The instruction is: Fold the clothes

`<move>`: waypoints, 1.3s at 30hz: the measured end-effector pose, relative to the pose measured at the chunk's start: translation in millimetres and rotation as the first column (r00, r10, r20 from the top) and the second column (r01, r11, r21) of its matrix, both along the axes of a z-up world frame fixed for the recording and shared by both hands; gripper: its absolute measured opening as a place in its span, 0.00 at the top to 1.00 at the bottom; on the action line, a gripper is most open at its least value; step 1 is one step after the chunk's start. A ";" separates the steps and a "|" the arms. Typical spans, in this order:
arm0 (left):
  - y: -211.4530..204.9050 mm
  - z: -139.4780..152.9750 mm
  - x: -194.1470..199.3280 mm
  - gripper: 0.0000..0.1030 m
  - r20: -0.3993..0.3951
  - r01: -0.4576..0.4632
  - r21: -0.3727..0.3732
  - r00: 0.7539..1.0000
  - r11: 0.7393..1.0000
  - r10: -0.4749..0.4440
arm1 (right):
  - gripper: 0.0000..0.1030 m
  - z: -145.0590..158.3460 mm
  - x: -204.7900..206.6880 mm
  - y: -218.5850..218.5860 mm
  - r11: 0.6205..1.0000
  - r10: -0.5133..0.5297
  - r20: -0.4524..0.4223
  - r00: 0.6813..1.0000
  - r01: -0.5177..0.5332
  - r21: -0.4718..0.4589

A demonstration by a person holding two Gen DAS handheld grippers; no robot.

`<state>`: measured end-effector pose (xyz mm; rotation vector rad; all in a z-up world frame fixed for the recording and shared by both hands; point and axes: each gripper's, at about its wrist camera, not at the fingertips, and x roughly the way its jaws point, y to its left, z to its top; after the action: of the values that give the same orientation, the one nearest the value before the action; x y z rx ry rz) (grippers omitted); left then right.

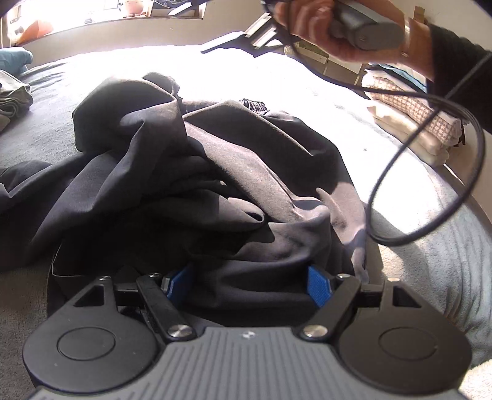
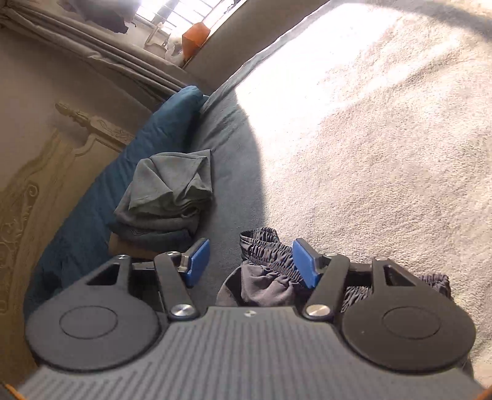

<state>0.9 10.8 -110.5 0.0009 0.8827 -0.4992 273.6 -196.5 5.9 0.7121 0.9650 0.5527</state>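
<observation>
A crumpled black garment [image 1: 190, 172] lies heaped on the grey bed cover [image 1: 40, 144]. My left gripper [image 1: 249, 286] hangs low over its near edge, jaws wide, with dark cloth lying between the blue pads [image 1: 319, 287] and no clear squeeze on it. In the right wrist view my right gripper [image 2: 250, 261] stands open above the gathered elastic waistband of dark grey shorts [image 2: 267, 255], which lie just inside the right pad [image 2: 304, 264] and are not gripped. A hand [image 1: 310, 27] holds that gripper's handle at the top of the left wrist view.
A folded grey-green pile [image 2: 169, 197] sits by a blue pillow [image 2: 147, 144] against the carved headboard [image 2: 37, 172]. A stack of folded light clothes [image 1: 415, 123] stands at the bed's right edge. A black cable [image 1: 424, 172] loops down over the cover.
</observation>
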 end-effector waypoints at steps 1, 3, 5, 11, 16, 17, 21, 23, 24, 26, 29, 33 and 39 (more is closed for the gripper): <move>1.1 1.6 -1.0 0.25 0.005 -0.003 0.001 1.000 1.000 0.003 | 0.41 -1.9 -12.5 -15.2 1.000 -0.022 -0.010 1.000 0.022 0.018; 5.0 6.4 -3.9 0.25 0.022 -0.014 0.007 1.000 1.000 0.014 | 0.39 -6.6 -38.3 -45.2 0.996 -0.064 -0.032 0.997 0.066 0.053; 11.8 14.4 -8.5 0.25 0.048 -0.031 0.014 0.998 0.999 0.030 | 0.35 -11.3 -64.1 -75.3 0.990 -0.106 -0.056 0.993 0.110 0.088; 44.1 41.2 -15.3 0.25 0.112 -0.106 0.050 0.989 0.993 0.100 | 0.30 -27.4 -145.8 -106.5 0.987 0.002 -0.177 0.984 0.027 0.158; 71.1 50.9 -5.8 0.24 0.194 -0.199 0.216 0.968 0.956 0.158 | 0.28 22.8 -189.5 -31.3 0.911 0.397 0.061 0.916 -0.386 -0.143; 74.3 49.6 -2.2 0.24 0.216 -0.223 0.255 0.962 0.941 0.169 | 0.26 25.8 -198.4 -12.9 0.874 0.468 0.097 0.879 -0.443 -0.202; 89.5 37.1 17.9 0.24 0.286 -0.335 0.433 0.932 0.837 0.224 | 0.24 18.3 -243.8 67.1 0.653 0.735 0.189 0.652 -0.603 -0.459; 92.3 28.5 24.3 0.24 0.303 -0.333 0.492 0.932 0.804 0.201 | 0.23 7.9 -266.8 101.1 0.529 0.831 0.211 0.514 -0.615 -0.585; 91.9 24.3 25.7 0.24 0.311 -0.322 0.522 0.934 0.790 0.176 | 0.23 2.7 -278.4 118.0 0.464 0.873 0.213 0.439 -0.608 -0.645; 86.4 12.9 24.7 0.24 0.315 -0.263 0.595 0.946 0.760 0.080 | 0.23 -8.9 -298.8 142.0 0.353 0.931 0.213 0.297 -0.579 -0.735; 76.7 -1.7 19.6 0.24 0.292 -0.163 0.647 0.955 0.745 -0.045 | 0.23 -26.5 -315.9 161.8 0.257 0.964 0.187 0.188 -0.487 -0.835; 68.4 -15.6 21.5 0.24 0.297 -0.105 0.677 0.944 0.728 -0.140 | 0.23 -44.5 -306.2 168.7 0.235 0.962 0.151 0.228 -0.403 -0.885; 75.4 -17.3 43.9 0.39 0.283 -0.119 0.587 0.957 0.801 -0.066 | 0.42 -51.0 -275.4 151.2 0.315 0.912 0.154 0.379 -0.408 -0.857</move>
<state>44.8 86.2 -127.8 0.6350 0.7150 -0.1633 -1.7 -45.3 -45.1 -0.7450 0.6857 1.0581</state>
